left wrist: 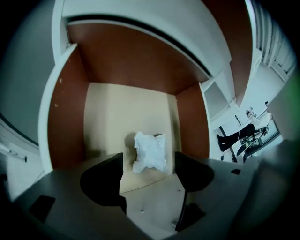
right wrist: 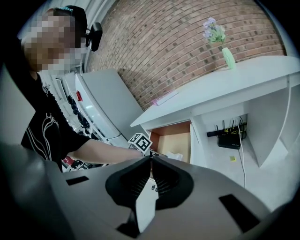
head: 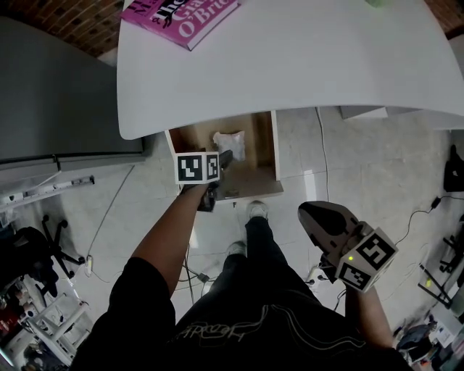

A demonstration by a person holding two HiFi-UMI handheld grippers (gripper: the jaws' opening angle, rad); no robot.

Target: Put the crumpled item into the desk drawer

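Note:
The crumpled white item lies on the floor of the open desk drawer, under the white desk top. My left gripper hovers over the drawer's front part. Its jaws stand wide open and empty. In the left gripper view the crumpled item rests on the drawer's pale bottom, just beyond the left gripper and apart from both fingers. My right gripper hangs shut and empty at the lower right, away from the drawer. The right gripper looks at the drawer from the side.
A pink book lies on the desk's far left corner. A grey cabinet stands left of the desk. The person's shoes are on the tiled floor in front of the drawer. Cables and a router sit under the desk.

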